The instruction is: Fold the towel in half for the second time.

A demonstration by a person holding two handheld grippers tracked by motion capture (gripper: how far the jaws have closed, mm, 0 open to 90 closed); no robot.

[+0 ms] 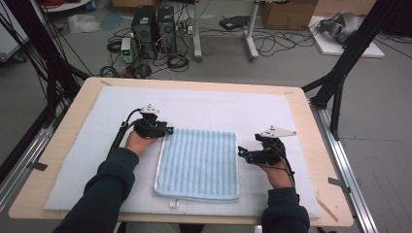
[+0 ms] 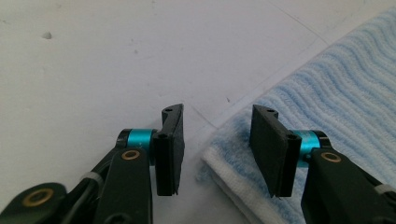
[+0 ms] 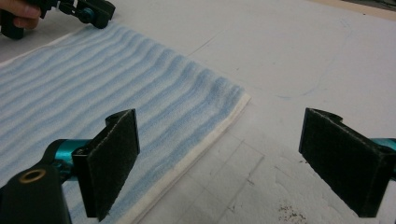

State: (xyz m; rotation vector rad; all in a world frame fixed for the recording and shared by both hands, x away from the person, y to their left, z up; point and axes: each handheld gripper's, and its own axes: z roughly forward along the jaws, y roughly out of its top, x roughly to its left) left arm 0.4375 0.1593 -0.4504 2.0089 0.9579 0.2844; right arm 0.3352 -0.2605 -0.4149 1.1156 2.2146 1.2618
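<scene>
Folded blue towel (image 1: 198, 164) lies centre-frame on the white mat (image 1: 252, 109). Left gripper (image 1: 163, 130) sits at its upper-left corner, jaws partly apart, holding nothing. Right gripper (image 1: 241, 152) is at the right edge, jaws wide, empty. Risk: the left jaws straddle only the corner tip and could pinch one layer, or the right could close on mat, leaving the fold skewed.

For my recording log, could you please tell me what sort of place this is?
Probably a lab or workshop set up for recording. A light wooden table stands within a black metal frame, two black computer towers sit among tangled cables on the grey floor, and cardboard boxes stand behind.
</scene>
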